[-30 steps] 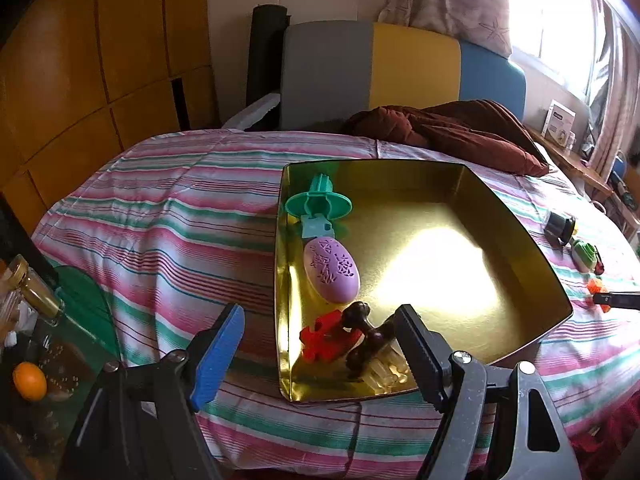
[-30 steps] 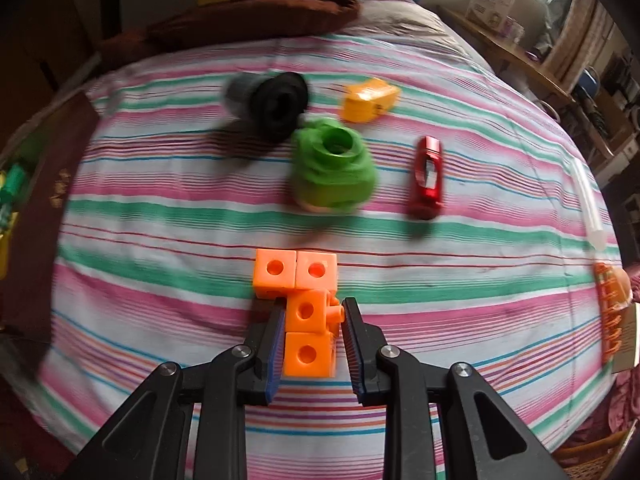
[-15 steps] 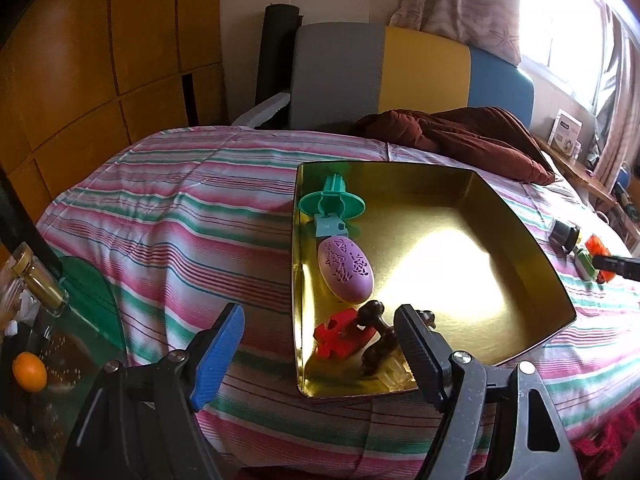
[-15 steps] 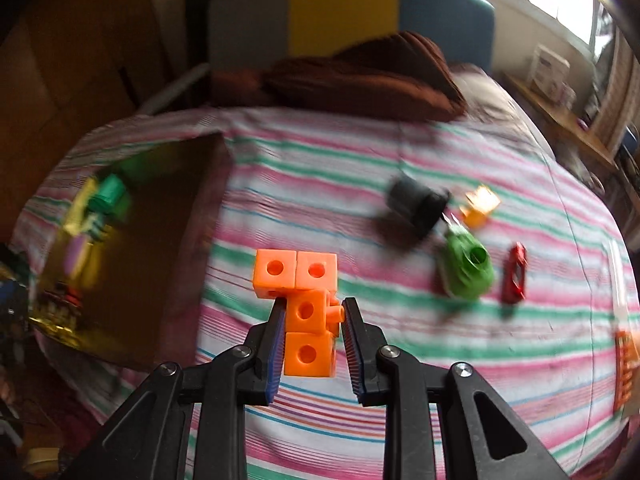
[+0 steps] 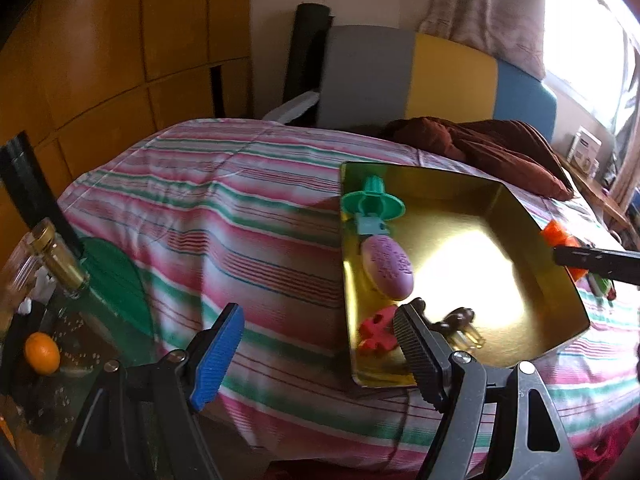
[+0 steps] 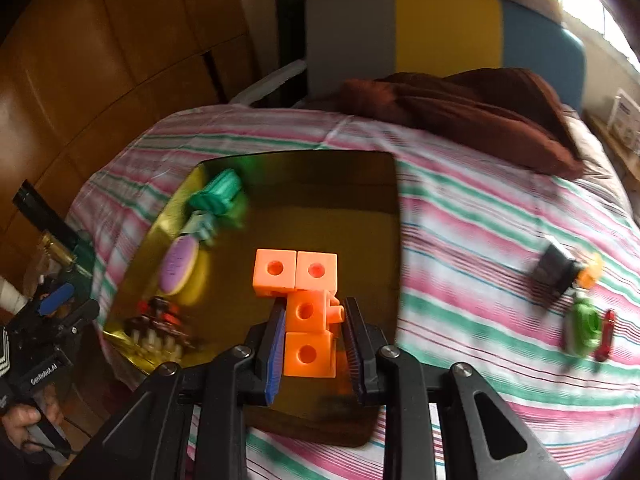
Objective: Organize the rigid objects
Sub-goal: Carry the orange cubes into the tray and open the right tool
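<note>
My right gripper (image 6: 314,344) is shut on an orange block cluster (image 6: 306,300) and holds it above the gold tray (image 6: 352,208). The cluster (image 5: 554,234) also shows at the tray's right edge (image 5: 560,280) in the left wrist view. The tray holds a teal toy (image 5: 372,200), a purple oval (image 5: 388,266), a red piece (image 5: 378,332) and a dark brown piece (image 5: 452,320). My left gripper (image 5: 316,344) is open and empty, low at the bed's near edge, left of the tray's near corner.
On the striped bed to the right lie a black cylinder (image 6: 554,274), a green toy (image 6: 582,330), a red car (image 6: 606,334) and a small orange piece (image 6: 592,274). A brown blanket (image 6: 460,104) lies at the back. A glass side table with an orange (image 5: 40,352) stands left.
My right gripper has swung left with the orange cluster, from over the striped bed to above the tray. The left gripper has drifted slightly left and stays open.
</note>
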Motion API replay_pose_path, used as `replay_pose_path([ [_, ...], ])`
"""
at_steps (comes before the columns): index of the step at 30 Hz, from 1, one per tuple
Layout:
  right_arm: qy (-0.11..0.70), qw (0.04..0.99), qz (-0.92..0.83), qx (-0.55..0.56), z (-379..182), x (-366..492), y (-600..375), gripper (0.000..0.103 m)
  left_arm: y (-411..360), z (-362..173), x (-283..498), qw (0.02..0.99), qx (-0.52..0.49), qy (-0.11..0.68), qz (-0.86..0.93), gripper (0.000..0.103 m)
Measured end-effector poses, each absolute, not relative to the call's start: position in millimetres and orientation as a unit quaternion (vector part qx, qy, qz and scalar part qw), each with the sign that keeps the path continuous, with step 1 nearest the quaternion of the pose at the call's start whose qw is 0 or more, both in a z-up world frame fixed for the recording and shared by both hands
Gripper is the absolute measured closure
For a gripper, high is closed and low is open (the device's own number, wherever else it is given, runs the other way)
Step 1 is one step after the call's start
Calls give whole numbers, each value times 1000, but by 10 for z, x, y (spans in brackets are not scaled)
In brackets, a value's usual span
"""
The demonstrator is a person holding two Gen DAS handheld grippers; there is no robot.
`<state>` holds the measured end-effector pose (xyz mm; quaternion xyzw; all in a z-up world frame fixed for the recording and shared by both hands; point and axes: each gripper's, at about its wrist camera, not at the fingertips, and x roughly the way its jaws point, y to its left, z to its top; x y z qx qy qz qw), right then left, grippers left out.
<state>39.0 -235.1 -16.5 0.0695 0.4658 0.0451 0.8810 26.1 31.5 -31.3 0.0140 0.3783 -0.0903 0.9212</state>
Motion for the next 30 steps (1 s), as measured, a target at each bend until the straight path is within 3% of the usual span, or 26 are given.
replay_pose_path([
  [18, 535, 836, 69, 98, -912, 1076, -1460, 77, 587, -453, 269, 917, -4, 394, -62, 25],
  [30, 533, 833, 82, 121, -897, 1017, -1470, 74, 556, -448, 256, 917, -3, 395, -65, 25],
])
